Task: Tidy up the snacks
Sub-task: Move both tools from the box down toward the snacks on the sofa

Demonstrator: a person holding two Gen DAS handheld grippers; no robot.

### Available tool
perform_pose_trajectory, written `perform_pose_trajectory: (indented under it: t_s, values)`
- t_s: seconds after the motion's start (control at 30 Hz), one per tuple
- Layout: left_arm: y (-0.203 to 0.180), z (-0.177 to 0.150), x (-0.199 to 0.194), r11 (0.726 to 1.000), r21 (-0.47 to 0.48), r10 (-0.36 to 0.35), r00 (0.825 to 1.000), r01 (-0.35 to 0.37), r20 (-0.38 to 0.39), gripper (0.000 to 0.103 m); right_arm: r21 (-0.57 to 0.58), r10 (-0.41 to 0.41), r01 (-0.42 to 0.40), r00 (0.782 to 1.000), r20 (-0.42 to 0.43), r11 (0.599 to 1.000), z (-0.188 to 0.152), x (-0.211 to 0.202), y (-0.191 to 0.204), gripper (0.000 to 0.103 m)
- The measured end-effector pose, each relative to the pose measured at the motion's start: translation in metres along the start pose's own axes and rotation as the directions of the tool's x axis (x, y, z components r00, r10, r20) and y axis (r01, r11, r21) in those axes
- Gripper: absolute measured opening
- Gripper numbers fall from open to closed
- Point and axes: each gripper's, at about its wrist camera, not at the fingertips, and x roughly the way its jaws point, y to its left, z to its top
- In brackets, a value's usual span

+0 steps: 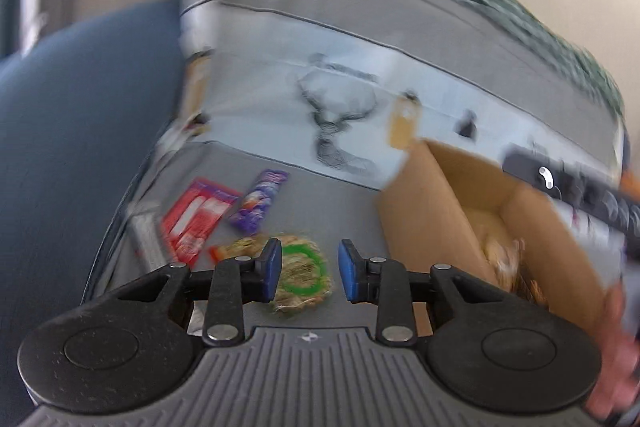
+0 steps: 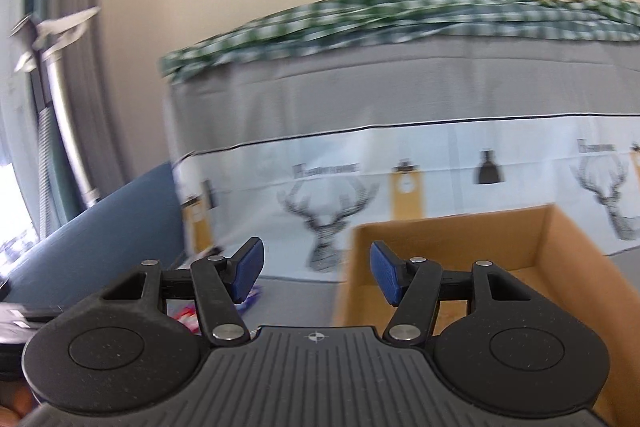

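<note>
Several snack packets lie on the grey sofa seat in the left wrist view: a red packet (image 1: 196, 219), a purple packet (image 1: 260, 201) and a straw-coloured snack with a green ring (image 1: 304, 275). My left gripper (image 1: 310, 271) hovers over the green-ringed snack, jaws apart, and its pads do not touch the snack. An open cardboard box (image 1: 424, 211) stands to the right with some snacks (image 1: 508, 259) inside. My right gripper (image 2: 316, 275) is open and holds nothing, near the left wall of the box (image 2: 460, 243). The purple packet (image 2: 252, 297) and red packet (image 2: 188, 315) peek out under its left finger.
A deer-print cover (image 2: 328, 227) hangs over the sofa back, with a green plaid cloth (image 2: 360, 15) on top. A dark blue cushion (image 1: 80, 131) rises at the left. A hand (image 1: 616, 347) shows at the lower right edge. Both views are motion-blurred.
</note>
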Motion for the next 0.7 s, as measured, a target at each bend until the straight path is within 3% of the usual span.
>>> perform_pose_trajectory:
  t_s: [0.07, 0.2, 0.33, 0.53, 0.7]
  values:
    - [0.025, -0.006, 0.002, 0.997, -0.070, 0.020, 1.000, -0.018, 0.021, 0.033, -0.026, 0.037, -0.037, 0.999, -0.020, 0.999, -0.006, 0.005, 0.016, 0.061]
    - [0.063, -0.020, 0.021, 0.975, -0.207, 0.073, 0.997, -0.075, -0.018, 0.033, -0.072, 0.089, -0.094, 0.993, -0.071, 0.993, -0.018, 0.018, 0.044, 0.061]
    - [0.079, -0.019, 0.032, 0.956, -0.268, 0.113, 0.993, -0.121, -0.047, 0.034, -0.099, 0.101, -0.114, 0.987, -0.124, 0.989, -0.033, 0.030, 0.059, 0.061]
    - [0.079, -0.022, 0.041, 0.947, -0.275, 0.157, 0.986, -0.168, -0.063, 0.041, -0.076, 0.101, -0.120, 0.970, -0.219, 0.990, -0.050, 0.055, 0.070, 0.063]
    - [0.077, -0.022, 0.052, 0.946, -0.242, 0.203, 0.976, -0.216, -0.076, 0.044, -0.072, 0.065, -0.089, 0.958, -0.281, 0.993, -0.064, 0.079, 0.076, 0.072]
